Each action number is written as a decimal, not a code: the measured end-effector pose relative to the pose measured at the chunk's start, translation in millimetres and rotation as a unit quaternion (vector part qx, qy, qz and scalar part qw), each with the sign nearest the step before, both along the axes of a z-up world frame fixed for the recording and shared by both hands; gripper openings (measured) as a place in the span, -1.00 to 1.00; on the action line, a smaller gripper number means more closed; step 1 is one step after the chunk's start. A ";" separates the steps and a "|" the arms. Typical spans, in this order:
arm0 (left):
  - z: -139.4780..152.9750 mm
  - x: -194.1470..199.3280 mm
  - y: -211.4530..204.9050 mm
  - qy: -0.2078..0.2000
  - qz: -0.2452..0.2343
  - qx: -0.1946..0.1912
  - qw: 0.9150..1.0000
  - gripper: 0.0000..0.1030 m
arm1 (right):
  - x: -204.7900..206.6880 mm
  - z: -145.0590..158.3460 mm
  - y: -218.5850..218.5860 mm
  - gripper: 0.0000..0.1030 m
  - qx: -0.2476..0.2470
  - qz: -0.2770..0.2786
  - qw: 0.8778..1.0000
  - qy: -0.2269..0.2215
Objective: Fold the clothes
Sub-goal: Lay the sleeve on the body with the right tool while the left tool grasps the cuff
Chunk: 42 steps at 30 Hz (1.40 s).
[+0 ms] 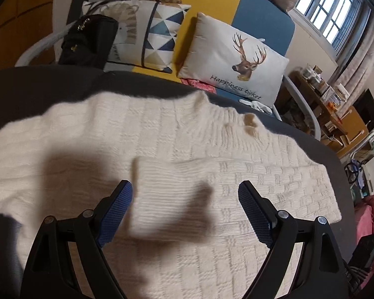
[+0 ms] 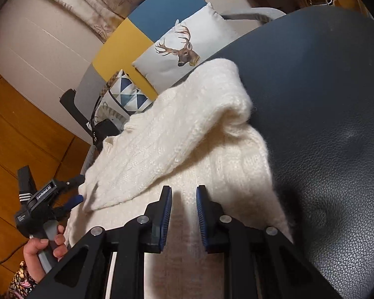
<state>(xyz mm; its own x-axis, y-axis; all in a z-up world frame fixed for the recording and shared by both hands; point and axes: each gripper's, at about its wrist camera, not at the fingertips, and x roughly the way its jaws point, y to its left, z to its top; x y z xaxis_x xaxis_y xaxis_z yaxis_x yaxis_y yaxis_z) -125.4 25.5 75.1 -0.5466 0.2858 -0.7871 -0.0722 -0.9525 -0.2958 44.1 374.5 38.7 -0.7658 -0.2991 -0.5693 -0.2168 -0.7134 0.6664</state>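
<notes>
A cream knitted sweater point(image 1: 162, 134) lies spread on a dark leather surface point(image 1: 49, 84). In the left wrist view my left gripper point(image 1: 185, 194) hangs just above it, wide open, and a sleeve end point(image 1: 167, 189) folded onto the body lies between the two blue pads. In the right wrist view my right gripper point(image 2: 184, 199) hovers low over the sweater point(image 2: 177, 129), its pads a narrow gap apart with nothing held. Ahead of it a thick fold of knit is bunched up. The left gripper point(image 2: 81, 189) shows at the sweater's left edge, held by a hand point(image 2: 42, 246).
Behind the surface stands a sofa with a deer cushion point(image 1: 234, 57), a triangle-pattern cushion point(image 1: 159, 32) and a black bag point(image 1: 87, 42). A cluttered wooden shelf point(image 1: 336, 114) and pink cloth point(image 1: 371, 214) are to the right. A black device point(image 1: 366, 249) sits by the right edge.
</notes>
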 end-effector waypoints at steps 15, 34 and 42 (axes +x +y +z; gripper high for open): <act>-13.0 5.7 -2.1 0.027 -0.036 0.024 0.999 -0.45 | -0.9 -5.3 4.4 -0.64 -0.033 -0.008 0.999 0.016; 45.0 9.0 -10.0 0.096 -0.075 0.101 0.987 -0.66 | -38.6 17.7 6.9 -0.91 0.065 0.018 0.997 -0.049; 9.5 15.7 -6.5 0.064 -0.071 0.061 0.994 -0.66 | -36.7 31.6 37.9 -0.94 0.092 -0.093 0.991 -0.024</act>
